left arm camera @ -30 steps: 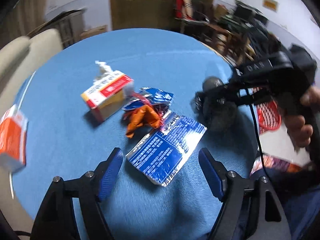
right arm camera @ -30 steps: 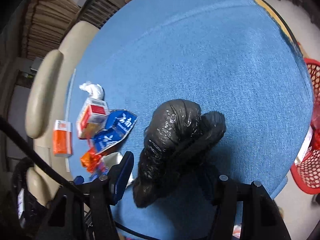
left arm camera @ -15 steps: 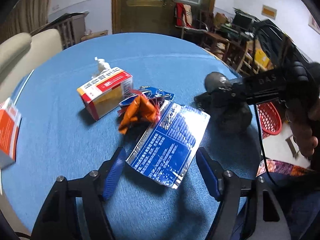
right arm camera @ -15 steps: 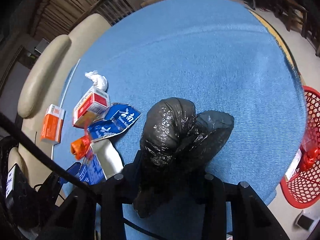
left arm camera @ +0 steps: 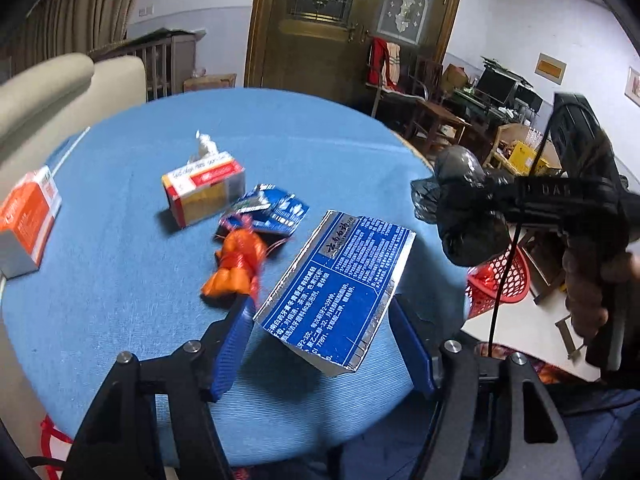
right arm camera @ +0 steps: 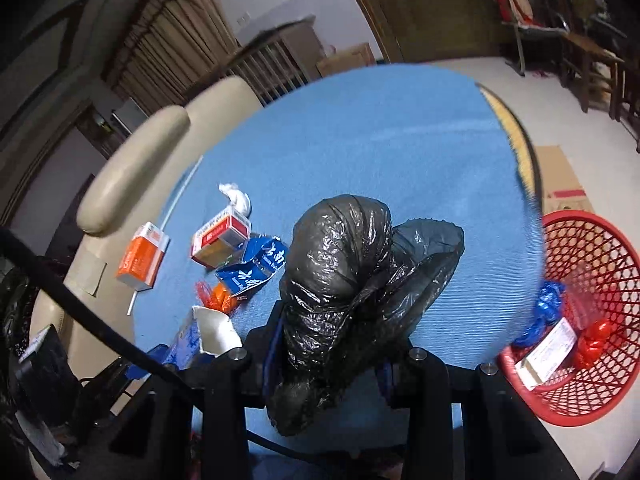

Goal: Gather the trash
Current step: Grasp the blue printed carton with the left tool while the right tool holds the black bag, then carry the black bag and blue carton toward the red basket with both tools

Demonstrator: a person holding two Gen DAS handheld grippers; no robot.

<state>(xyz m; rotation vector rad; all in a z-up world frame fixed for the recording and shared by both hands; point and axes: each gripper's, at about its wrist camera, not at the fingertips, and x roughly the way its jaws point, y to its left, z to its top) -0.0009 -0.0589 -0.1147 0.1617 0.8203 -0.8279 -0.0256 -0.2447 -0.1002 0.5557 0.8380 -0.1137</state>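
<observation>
My left gripper (left arm camera: 320, 340) is shut on a flattened blue box (left arm camera: 340, 280) with white print and holds it tilted just above the round blue table (left arm camera: 120, 300). The same box shows its white inside (right arm camera: 214, 332) at the lower left of the right wrist view. My right gripper (right arm camera: 328, 356) is shut on a crumpled black plastic bag (right arm camera: 344, 280), which hangs clear of the table. From the left wrist view that bag (left arm camera: 464, 220) is off the table's right edge, with a hand on the gripper's handle.
On the table lie a red-and-yellow box (left arm camera: 204, 190), a white tissue (left arm camera: 204, 144), a torn blue packet (left arm camera: 268, 210) and an orange wrapper (left arm camera: 238, 264). An orange box (left arm camera: 26, 224) sits at the left edge. A red mesh basket (right arm camera: 580, 260) with some trash stands on the floor at right.
The right gripper closed on the black bag and lifted it off the table. The left gripper closed on the blue box and raised it from flat on the cloth.
</observation>
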